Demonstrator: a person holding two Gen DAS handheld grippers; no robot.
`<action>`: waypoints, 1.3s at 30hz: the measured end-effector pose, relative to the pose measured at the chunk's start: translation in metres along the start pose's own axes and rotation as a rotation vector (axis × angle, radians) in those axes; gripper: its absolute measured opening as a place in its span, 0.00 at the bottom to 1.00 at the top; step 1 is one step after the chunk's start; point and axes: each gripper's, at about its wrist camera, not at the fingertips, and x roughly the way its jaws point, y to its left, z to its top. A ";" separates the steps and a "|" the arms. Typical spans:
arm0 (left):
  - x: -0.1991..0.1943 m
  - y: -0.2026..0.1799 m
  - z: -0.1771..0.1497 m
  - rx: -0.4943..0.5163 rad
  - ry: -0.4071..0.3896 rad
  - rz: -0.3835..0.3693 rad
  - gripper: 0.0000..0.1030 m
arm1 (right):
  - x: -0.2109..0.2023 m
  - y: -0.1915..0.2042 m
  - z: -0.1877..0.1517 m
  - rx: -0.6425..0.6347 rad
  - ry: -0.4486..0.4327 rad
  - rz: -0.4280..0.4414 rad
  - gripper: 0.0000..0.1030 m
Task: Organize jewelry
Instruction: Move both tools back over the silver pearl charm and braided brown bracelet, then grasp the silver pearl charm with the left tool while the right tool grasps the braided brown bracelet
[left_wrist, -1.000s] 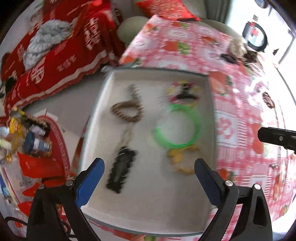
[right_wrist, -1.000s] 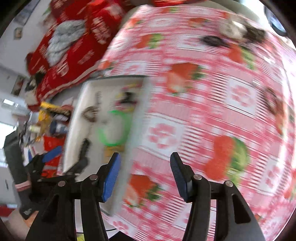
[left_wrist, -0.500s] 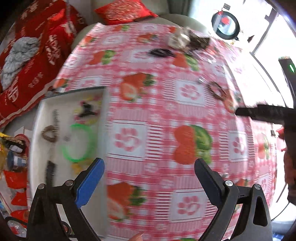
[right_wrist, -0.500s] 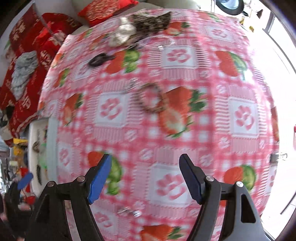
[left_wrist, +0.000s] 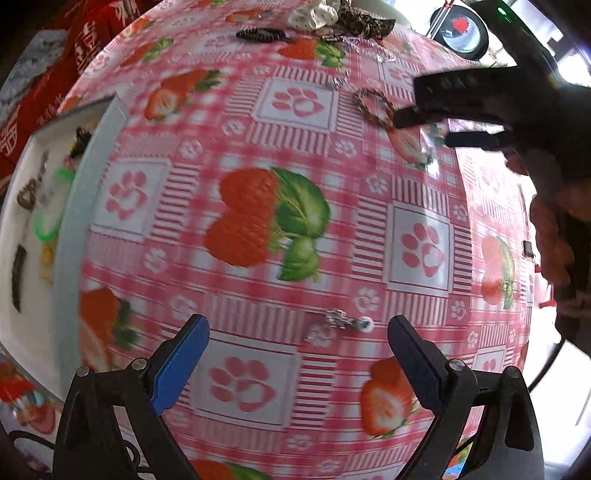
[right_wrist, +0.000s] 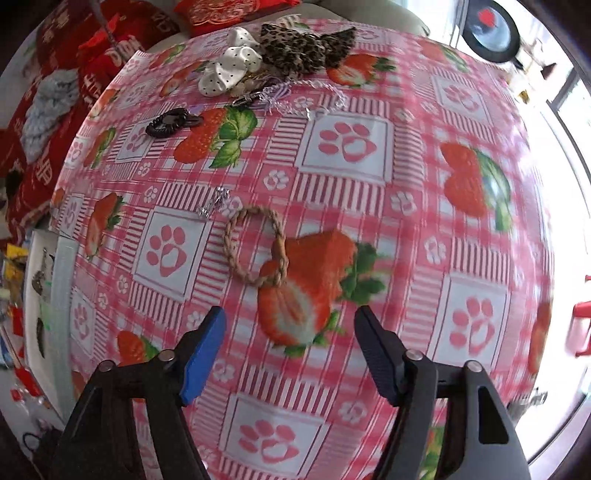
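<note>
A rope bracelet (right_wrist: 255, 245) lies flat on the surface (right_wrist: 406, 229), which wears a pink cloth with strawberries and paw prints. It is a twisted brown loop, and its long way runs slanted, from upper left down to lower right in the right wrist view. One end lies over a printed strawberry. A tiny shiny earring (right_wrist: 214, 203) sits just beside its upper left edge.

The right tongs (right_wrist: 290, 349) point almost straight down at the cloth. The bracelet lies just ahead of them, a bit to the left of the gap. Their jaws are closing a little right now, but they are apart and nothing is between them. I think the right hand is the nearer one, so it will likely take the bracelet. It may need to go forward a bit and turn to pinch across the thin side of the loop.

The left tongs (left_wrist: 297, 350) are wide and hold nothing. A small silver charm (left_wrist: 338, 321) lies on the cloth just ahead of them, between the two tips. That one looks like the left hand's pick.

Far off to the left is the white tray (left_wrist: 70, 236), with a green bangle (left_wrist: 50, 214) and other bits already inside. More hair ties and bows (right_wrist: 258, 51) wait at the far edge of the surface.
</note>
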 end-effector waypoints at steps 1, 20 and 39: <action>0.002 -0.003 -0.001 -0.009 0.001 0.002 0.99 | 0.004 0.000 0.004 -0.011 0.001 -0.001 0.65; 0.032 -0.062 -0.009 0.007 0.012 0.106 0.54 | 0.033 0.033 0.026 -0.214 -0.045 -0.113 0.38; -0.013 -0.022 0.005 -0.031 -0.010 -0.078 0.18 | 0.002 0.013 0.004 -0.074 -0.028 0.079 0.05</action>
